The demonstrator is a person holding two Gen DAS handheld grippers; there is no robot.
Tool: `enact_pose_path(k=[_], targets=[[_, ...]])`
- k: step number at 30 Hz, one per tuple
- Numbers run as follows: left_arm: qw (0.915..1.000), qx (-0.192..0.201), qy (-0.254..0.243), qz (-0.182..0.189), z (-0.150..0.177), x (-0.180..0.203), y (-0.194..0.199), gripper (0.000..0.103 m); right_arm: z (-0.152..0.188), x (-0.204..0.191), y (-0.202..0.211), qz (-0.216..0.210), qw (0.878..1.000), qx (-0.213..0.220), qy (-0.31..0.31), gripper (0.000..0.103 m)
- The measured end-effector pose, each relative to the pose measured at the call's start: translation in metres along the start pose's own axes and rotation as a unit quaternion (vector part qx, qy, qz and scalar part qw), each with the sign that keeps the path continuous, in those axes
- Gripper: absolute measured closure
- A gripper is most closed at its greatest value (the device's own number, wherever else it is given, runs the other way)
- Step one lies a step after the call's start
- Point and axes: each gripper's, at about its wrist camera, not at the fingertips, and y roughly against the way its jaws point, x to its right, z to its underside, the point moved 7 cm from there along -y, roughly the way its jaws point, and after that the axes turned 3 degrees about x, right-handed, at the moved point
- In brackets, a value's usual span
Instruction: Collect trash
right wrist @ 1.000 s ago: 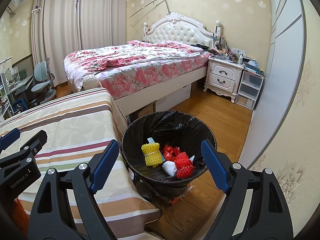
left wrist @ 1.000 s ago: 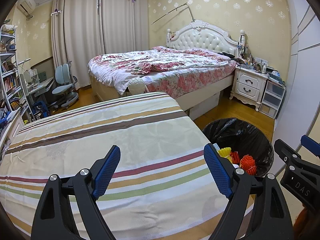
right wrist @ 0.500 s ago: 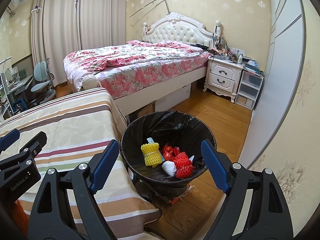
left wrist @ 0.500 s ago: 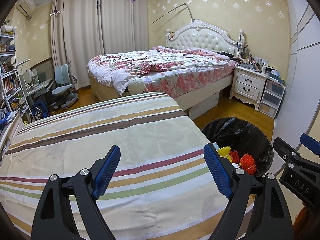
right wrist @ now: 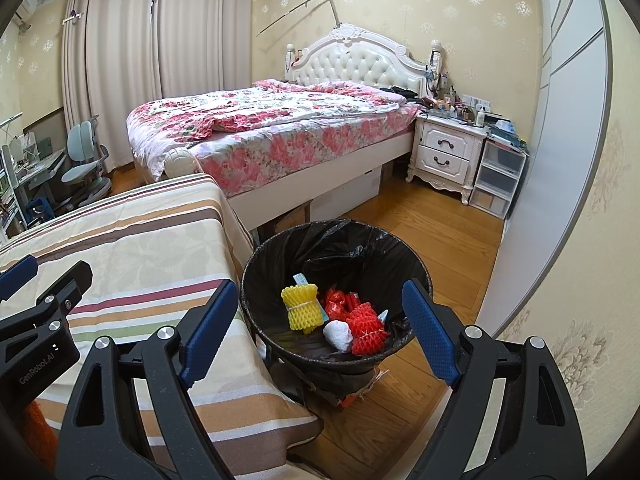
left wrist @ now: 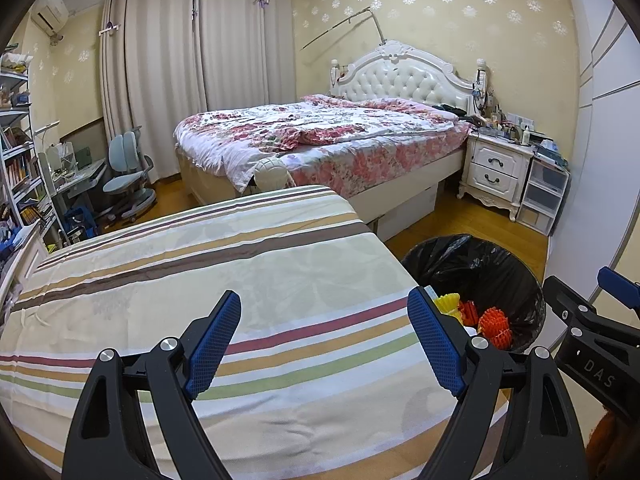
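The right gripper [right wrist: 316,332] hangs above the black-lined trash bin [right wrist: 256,276] with its jaws spread wide and nothing between them; the left gripper [left wrist: 324,338] is equally wide and empty over the striped tablecloth [left wrist: 200,264]. The collected trash lies in the bin: a yellow foam net [right wrist: 301,306], red foam netting [right wrist: 366,326], a white wad [right wrist: 338,332]. No loose item shows on the cloth, so collection appears complete; the sound course is to scan the table edges before withdrawing. Against the frames a second earlier, both tools and the bin contents are practically unchanged.
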Motion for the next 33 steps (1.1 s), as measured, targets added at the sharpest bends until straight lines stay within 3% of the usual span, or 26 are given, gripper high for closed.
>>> enact_pose_path(k=[10, 22, 33], targets=[[0.9999, 0.009, -0.003, -0.005, 0.000, 0.000, 0.004, 0.020, 0.000, 0.000, 0.000, 0.000, 1.000, 0.000, 0.000, 0.021], [0.9999, -0.006, 0.007, 0.011, 0.003, -0.002, 0.001, 0.020, 0.000, -0.001, 0.000, 0.000, 1.000, 0.000, 0.001, 0.021], [0.9998, -0.012, 0.009, -0.016, 0.007, -0.021, -0.003, 0.020, 0.002, -0.014, -0.001, -0.013, 1.000, -0.005, 0.012, 0.021]])
